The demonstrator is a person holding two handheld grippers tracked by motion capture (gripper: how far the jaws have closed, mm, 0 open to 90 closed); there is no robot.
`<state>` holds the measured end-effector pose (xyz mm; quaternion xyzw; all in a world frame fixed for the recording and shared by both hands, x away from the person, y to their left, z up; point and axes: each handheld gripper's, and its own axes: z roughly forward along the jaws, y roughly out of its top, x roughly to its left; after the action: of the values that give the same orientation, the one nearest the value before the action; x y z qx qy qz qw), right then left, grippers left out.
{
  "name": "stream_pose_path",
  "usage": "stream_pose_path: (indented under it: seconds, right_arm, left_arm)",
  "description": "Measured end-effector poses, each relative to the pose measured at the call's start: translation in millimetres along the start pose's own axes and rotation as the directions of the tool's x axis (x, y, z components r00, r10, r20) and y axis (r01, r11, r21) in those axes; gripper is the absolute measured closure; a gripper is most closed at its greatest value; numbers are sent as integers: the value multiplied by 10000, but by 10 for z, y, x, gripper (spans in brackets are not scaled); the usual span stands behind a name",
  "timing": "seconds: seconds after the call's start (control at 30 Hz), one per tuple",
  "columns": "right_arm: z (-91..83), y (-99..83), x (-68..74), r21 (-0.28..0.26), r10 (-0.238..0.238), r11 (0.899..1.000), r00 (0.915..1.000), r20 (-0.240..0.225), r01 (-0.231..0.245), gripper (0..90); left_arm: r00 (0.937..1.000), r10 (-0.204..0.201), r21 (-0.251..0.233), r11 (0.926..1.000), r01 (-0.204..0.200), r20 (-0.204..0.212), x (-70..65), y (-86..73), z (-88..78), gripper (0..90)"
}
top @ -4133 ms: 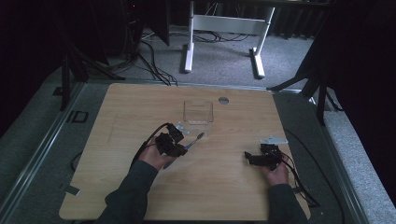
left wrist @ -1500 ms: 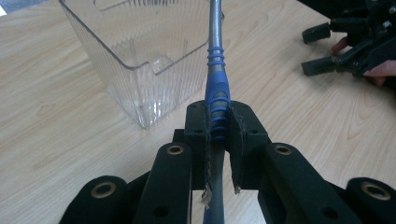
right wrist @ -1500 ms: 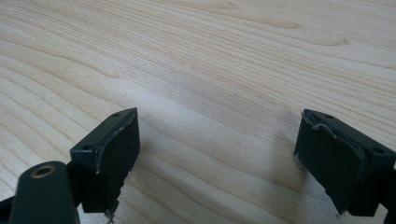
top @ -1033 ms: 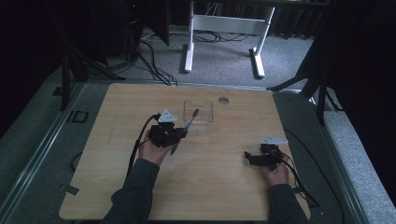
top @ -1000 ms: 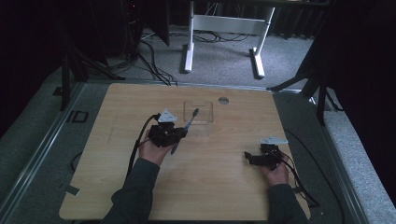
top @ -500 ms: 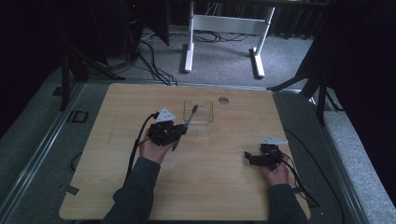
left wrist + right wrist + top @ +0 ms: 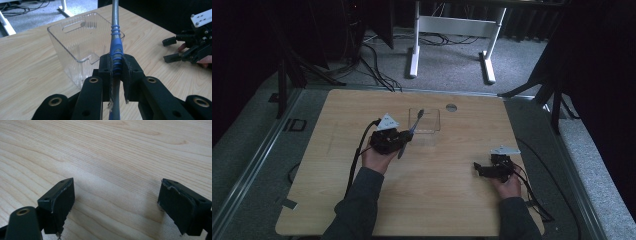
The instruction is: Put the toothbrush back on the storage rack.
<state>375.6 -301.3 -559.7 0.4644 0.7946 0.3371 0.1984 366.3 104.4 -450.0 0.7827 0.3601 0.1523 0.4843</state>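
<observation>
My left gripper point(image 7: 404, 136) is shut on a slim tool with a blue ribbed grip and grey shaft point(image 7: 412, 129). The tool's far end points up over the near wall of a clear plastic box point(image 7: 432, 121) at the table's back middle. In the left gripper view the jaws point(image 7: 117, 62) clamp the blue grip point(image 7: 116, 47), and the ribbed box point(image 7: 75, 42) stands empty just beyond. My right gripper point(image 7: 479, 169) rests low at the front right of the table, open, with bare wood between its pads point(image 7: 62, 197). The left gripper view also shows that right gripper point(image 7: 172, 50) far off.
The wooden table point(image 7: 437, 200) has a round grommet point(image 7: 451, 107) behind the box. A white desk frame point(image 7: 452, 25) and cables lie on the floor beyond the far edge. Dark stands flank both sides.
My left gripper has carried the tool forward from mid-table to the box's near wall and tipped it more upright. The right gripper has stayed put.
</observation>
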Motion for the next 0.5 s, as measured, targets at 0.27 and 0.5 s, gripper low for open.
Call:
stream_pose_path:
  seconds: [0.27,0.5]
  right_arm:
    - [0,0,0,1,1,10000,10000,1,-1,135]
    - [0,0,0,3,3,10000,10000,3,-3,136]
  left_arm:
    - [10000,4,-353,9994,-1,70,5,-2,27,787]
    - [9998,-134,-758,9970,145,152,19,1,39,787]
